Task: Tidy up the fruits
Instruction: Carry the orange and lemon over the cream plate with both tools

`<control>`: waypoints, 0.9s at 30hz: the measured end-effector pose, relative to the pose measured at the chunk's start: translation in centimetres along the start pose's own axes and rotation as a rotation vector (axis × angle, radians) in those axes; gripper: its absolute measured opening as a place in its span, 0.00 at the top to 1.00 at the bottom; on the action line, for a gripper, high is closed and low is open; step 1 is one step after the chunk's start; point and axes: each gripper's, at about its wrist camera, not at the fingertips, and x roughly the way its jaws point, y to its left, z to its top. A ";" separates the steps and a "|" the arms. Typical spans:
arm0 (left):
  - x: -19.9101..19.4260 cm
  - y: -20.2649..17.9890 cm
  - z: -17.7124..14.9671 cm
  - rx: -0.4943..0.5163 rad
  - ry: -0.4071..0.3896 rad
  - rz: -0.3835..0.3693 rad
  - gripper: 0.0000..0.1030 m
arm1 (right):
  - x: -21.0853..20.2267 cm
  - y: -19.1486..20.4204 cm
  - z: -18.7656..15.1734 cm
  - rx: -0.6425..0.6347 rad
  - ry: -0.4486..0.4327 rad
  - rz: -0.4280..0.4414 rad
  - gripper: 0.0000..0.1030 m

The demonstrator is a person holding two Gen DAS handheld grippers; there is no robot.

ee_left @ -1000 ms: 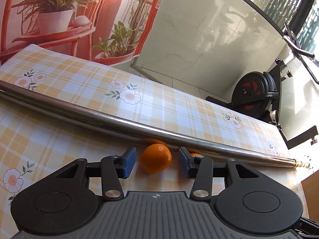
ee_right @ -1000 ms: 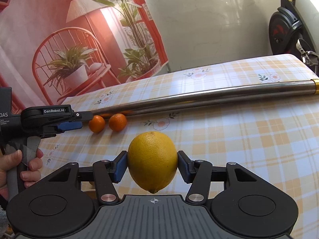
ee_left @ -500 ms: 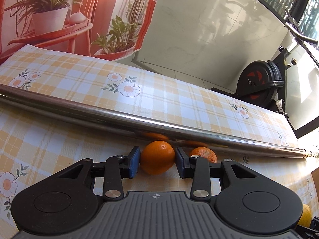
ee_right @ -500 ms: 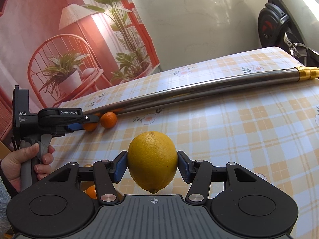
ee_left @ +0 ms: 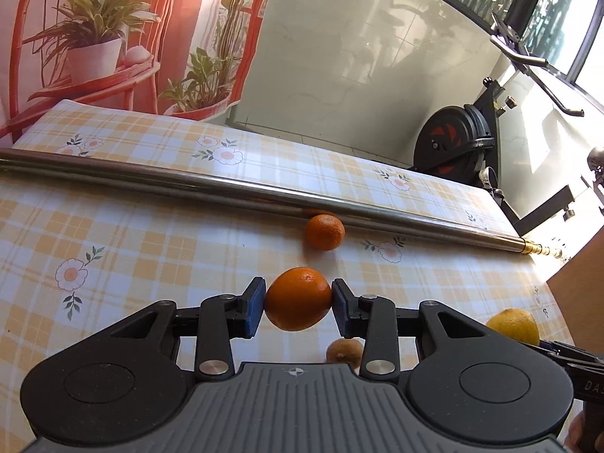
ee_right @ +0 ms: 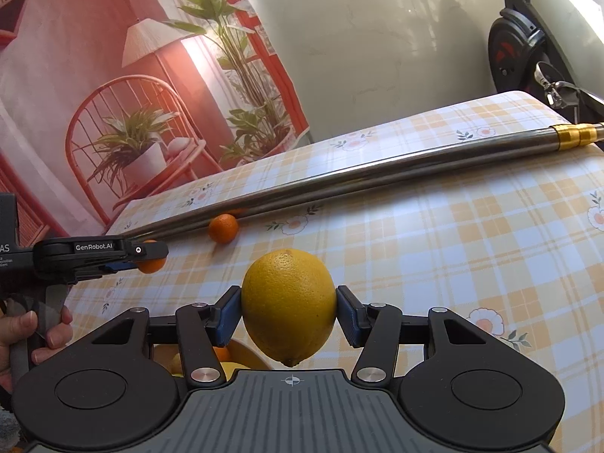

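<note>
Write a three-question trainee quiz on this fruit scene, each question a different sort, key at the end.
1. True or false: the left gripper is shut on a lemon.
2. Which lies against the metal pole? A) the loose orange B) a banana C) a cup
3. Fill in: the right gripper holds a ____ clear of the tablecloth.

Key: 1 false, it holds an orange; 2 A; 3 lemon.

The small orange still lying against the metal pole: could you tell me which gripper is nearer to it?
Left. The left gripper, holding another orange, is just short of that small orange; the right gripper, holding the lemon, is farther back.
</note>
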 end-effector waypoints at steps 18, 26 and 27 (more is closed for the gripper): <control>-7.1 -3.6 -8.4 0.088 0.077 -0.050 0.61 | -4.3 4.4 -2.3 -0.110 -0.032 0.080 0.52; -8.6 -4.8 -10.2 0.154 0.111 -0.078 0.61 | -5.8 5.0 -3.6 -0.121 -0.017 0.084 0.52; -8.7 -4.8 -10.3 0.155 0.117 -0.083 0.61 | -5.9 5.1 -3.8 -0.120 -0.013 0.084 0.52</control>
